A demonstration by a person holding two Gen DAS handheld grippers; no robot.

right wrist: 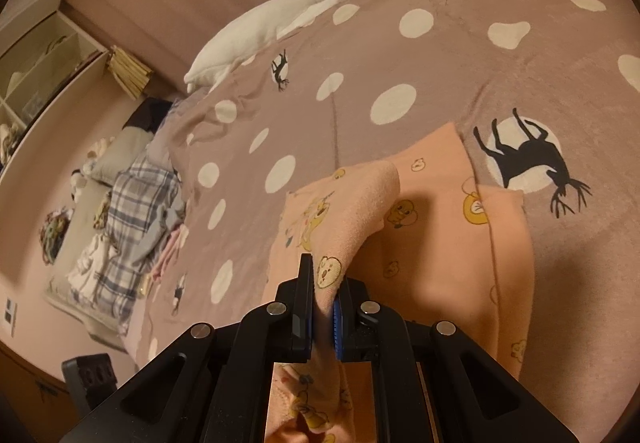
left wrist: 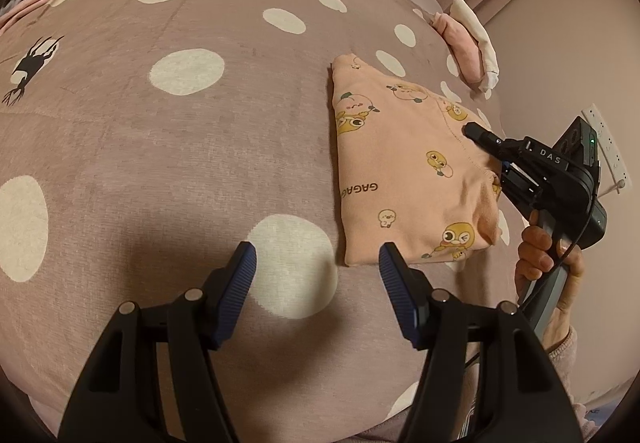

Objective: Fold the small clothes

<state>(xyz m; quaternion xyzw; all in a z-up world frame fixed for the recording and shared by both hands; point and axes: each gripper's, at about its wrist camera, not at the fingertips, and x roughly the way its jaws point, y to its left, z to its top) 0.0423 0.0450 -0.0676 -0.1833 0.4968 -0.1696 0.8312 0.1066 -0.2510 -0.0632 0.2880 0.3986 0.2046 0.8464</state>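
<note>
A: Right gripper (right wrist: 322,307)?
B: Clamped on a lifted flap of the peach garment (left wrist: 404,171), right of frame centre on the bedspread (left wrist: 180,147)
A: Left gripper (left wrist: 316,263)?
B: Jaws apart, empty, lower centre

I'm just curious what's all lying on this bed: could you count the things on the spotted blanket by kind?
Peach cartoon-print garment: 1
Folded pink and white clothes: 1 pile
White goose plush: 1
Total: 3

Pink walls (right wrist: 24,179), white shelving (right wrist: 36,55)
</note>
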